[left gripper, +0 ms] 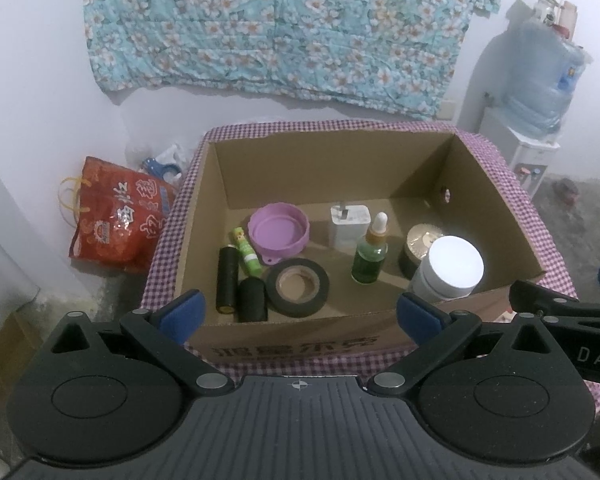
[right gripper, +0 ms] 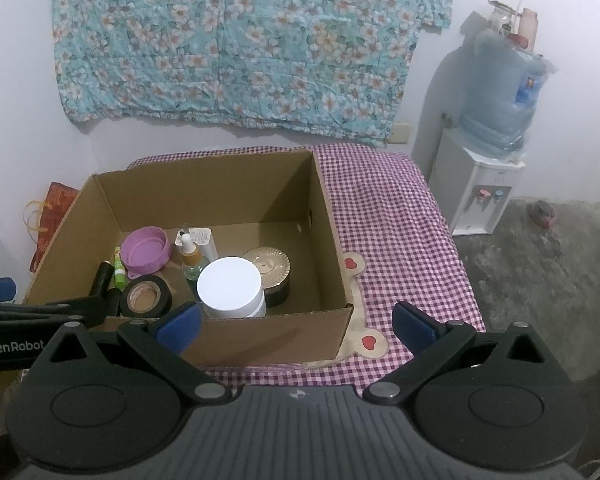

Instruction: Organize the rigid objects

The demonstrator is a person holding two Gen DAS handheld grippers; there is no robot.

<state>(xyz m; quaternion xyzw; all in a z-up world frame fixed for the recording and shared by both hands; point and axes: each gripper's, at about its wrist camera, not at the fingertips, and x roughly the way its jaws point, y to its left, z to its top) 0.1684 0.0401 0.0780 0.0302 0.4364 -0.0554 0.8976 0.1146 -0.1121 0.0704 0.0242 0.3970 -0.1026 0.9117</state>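
An open cardboard box (left gripper: 496, 184) (right gripper: 332, 216) stands on a purple checked tablecloth (right gripper: 396, 216). Inside lie a purple lid (left gripper: 278, 230) (right gripper: 146, 250), a black tape roll (left gripper: 298, 286) (right gripper: 146, 298), a green dropper bottle (left gripper: 370, 254) (right gripper: 190, 258), a white charger (left gripper: 350, 224), a white-lidded jar (left gripper: 450, 270) (right gripper: 232, 288), a gold-topped tin (left gripper: 420, 242) (right gripper: 268, 262), a green tube (left gripper: 246, 254) and two black cylinders (left gripper: 227, 284). My left gripper (left gripper: 300, 310) hangs open before the box's near wall, empty. My right gripper (right gripper: 298, 322) is open over the box's near right corner, empty.
A red gift bag (left gripper: 116, 216) sits on the floor left of the table. A water dispenser with a blue bottle (right gripper: 496, 128) stands at the right wall. A floral cloth (right gripper: 240, 40) hangs on the wall behind. Grey floor (right gripper: 548, 280) lies to the right.
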